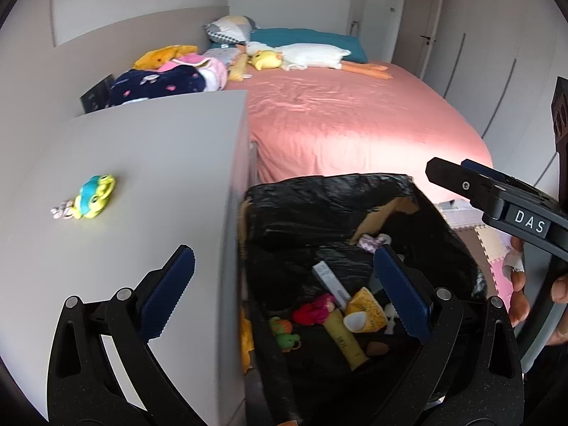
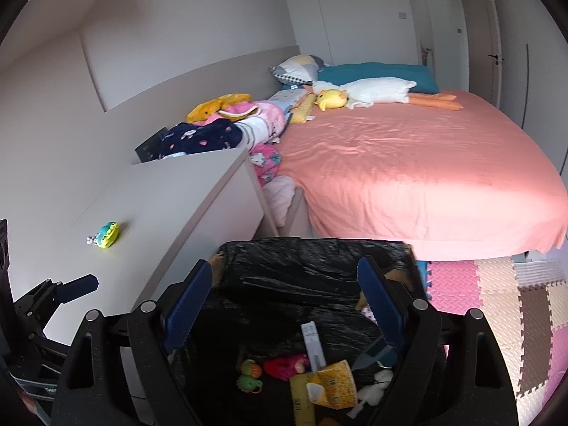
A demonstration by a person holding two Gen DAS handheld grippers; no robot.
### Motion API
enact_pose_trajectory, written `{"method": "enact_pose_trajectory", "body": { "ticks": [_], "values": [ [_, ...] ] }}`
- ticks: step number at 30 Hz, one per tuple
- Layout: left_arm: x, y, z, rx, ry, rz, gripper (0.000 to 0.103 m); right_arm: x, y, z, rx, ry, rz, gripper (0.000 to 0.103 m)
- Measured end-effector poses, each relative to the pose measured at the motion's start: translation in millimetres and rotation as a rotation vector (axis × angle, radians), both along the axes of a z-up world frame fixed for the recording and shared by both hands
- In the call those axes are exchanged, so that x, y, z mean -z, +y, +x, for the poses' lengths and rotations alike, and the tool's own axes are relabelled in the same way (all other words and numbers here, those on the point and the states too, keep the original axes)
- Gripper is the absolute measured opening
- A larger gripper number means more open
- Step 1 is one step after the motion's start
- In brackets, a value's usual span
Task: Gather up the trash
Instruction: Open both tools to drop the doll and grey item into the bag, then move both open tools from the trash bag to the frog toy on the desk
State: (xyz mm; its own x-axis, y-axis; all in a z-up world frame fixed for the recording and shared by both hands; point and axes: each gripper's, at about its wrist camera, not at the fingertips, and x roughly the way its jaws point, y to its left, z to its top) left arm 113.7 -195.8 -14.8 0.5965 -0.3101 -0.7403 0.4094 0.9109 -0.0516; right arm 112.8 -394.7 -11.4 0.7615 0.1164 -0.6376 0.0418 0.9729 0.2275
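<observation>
Both the left gripper (image 1: 284,293) and right gripper (image 2: 284,307) hang spread and empty over the lined bin (image 2: 312,259); 1 small toy (image 1: 94,196) lies on the counter (image 1: 149,163), judged light, rigid, best pinched across its body

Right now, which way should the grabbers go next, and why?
Probably swing the left gripper toward the small blue-and-yellow toy lying alone on the grey cabinet top. Both grippers are open and empty above the black-lined trash bin, and the left is nearer.
</observation>
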Motion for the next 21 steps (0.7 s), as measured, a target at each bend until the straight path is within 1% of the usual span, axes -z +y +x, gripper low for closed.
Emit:
{"method": "enact_pose_trajectory", "body": {
  "ticks": [9,21],
  "values": [
    [-0.9,43.6,14.0,-0.083,-0.003,-0.010,0.098,0.1,40.0,20.1,-0.054,-0.016,0.014,0.084],
    [0.1,103.6,36.3,-0.197,-0.004,-0.053,0.098,-0.6,83.7,46.8,-0.101,-0.026,0.038,0.084]
  ]
}}
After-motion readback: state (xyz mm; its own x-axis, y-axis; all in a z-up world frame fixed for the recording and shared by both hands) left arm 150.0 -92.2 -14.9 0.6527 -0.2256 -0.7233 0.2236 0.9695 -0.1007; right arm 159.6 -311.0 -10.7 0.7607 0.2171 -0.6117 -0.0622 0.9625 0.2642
